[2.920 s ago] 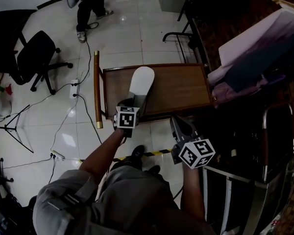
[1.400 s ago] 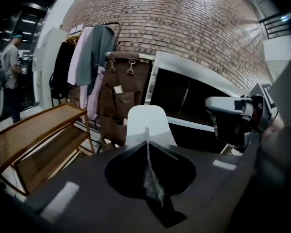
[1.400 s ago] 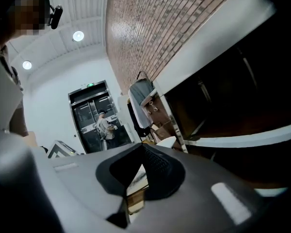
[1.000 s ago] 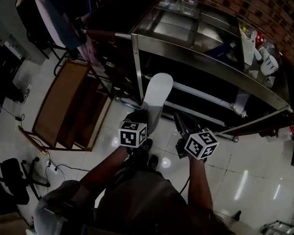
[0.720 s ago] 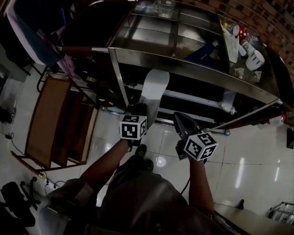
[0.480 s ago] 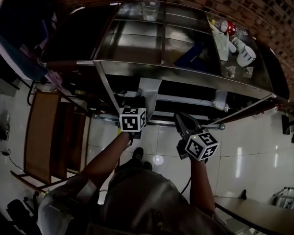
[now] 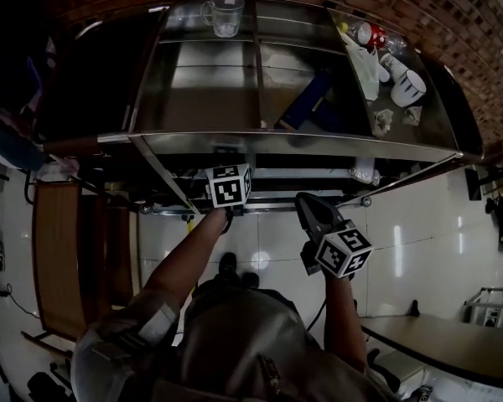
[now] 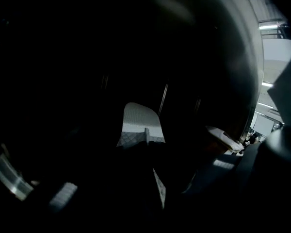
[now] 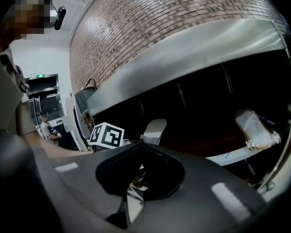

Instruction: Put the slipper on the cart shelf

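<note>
The white slipper point(image 8: 138, 125) sticks out forward from between my left gripper's point(image 8: 148, 147) jaws, which are opening; its sole shows pale in the dark. From the right gripper view the slipper point(image 9: 154, 129) points up and away past the left gripper's marker cube point(image 9: 106, 136), inside the steel cart's dark lower bay. In the head view that cube point(image 7: 228, 185) sits at the cart's front rail point(image 7: 277, 136), and the top shelf hides the slipper. My right gripper point(image 7: 310, 209) hangs shut and empty in front of the cart.
The cart's top shelf carries a glass mug point(image 7: 225, 15), white cups point(image 7: 407, 86), a can point(image 7: 370, 33) and a blue item point(image 7: 306, 107). A wrapped bag point(image 9: 254, 130) lies on the lower shelf at right. A wooden trolley point(image 7: 54, 258) stands to the left. Brick wall behind.
The head view has swung from the wooden trolley to the steel cart. The left gripper has carried the slipper forward under the top shelf, out of the head view. The right gripper barely moved.
</note>
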`<state>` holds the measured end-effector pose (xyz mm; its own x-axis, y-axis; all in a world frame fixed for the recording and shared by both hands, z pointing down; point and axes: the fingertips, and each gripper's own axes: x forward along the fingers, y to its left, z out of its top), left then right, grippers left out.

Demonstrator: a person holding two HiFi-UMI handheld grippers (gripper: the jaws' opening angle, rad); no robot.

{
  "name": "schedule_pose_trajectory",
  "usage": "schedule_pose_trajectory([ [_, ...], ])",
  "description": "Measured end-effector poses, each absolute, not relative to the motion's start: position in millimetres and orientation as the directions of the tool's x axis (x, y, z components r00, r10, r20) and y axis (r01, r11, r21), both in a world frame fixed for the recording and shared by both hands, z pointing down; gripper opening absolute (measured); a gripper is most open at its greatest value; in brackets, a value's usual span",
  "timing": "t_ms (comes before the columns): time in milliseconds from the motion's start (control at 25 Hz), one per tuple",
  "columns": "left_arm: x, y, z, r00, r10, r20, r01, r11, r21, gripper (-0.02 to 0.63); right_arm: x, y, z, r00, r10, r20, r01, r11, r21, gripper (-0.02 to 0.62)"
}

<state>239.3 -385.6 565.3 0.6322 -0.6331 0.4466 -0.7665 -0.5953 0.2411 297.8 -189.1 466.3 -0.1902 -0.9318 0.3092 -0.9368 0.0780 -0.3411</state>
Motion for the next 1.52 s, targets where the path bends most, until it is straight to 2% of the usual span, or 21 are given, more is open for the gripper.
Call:
schedule_pose_trajectory([
  [160, 251, -392, 563, 0.63, -0.648, 0.428, -0.762, -0.623, 0.179, 0.048, 305, -189, 472, -0.175, -0.931, 0.321, -0.937, 0.058, -0.344, 0.0],
  [360, 256, -382, 554, 0.668, -0.63, 0.397, -0.733, -0.649, 0.202, 0.155, 313, -189, 470, -0.208, -0.932, 0.296, -0.929, 0.095, -0.357, 0.0],
  [560, 248, -358, 542, 0.639, -0.648, 0.415, -0.752, -0.639, 0.161, 0.16, 322, -185, 456, -0.288, -0.931, 0.225, -0.912, 0.195, -0.36, 0.0],
  [680, 248, -333, 528, 0.622, -0.664, 0.414, -0.765, -0.627, 0.143, 0.133, 337, -177, 441, -0.317, -0.933, 0.171, -0.902, 0.242, -0.357, 0.0],
  [920, 253, -269, 491, 0.636, -0.692, 0.342, -0.766, -0.621, 0.167, 0.017, 358, -156, 433, -0.366, -0.924, 0.113, -0.888, 0.31, -0.34, 0.0],
  [1160, 253, -216, 459, 0.665, -0.692, 0.282, -0.746, -0.638, 0.191, 0.008, 367, -141, 430, -0.419, -0.906, 0.06, -0.858, 0.374, -0.354, 0.0],
  [1520, 248, -183, 429, 0.757, -0.611, 0.234, -0.653, -0.724, 0.221, 0.008, 329, -142, 405, -0.445, -0.895, 0.034, -0.854, 0.413, -0.315, 0.0],
])
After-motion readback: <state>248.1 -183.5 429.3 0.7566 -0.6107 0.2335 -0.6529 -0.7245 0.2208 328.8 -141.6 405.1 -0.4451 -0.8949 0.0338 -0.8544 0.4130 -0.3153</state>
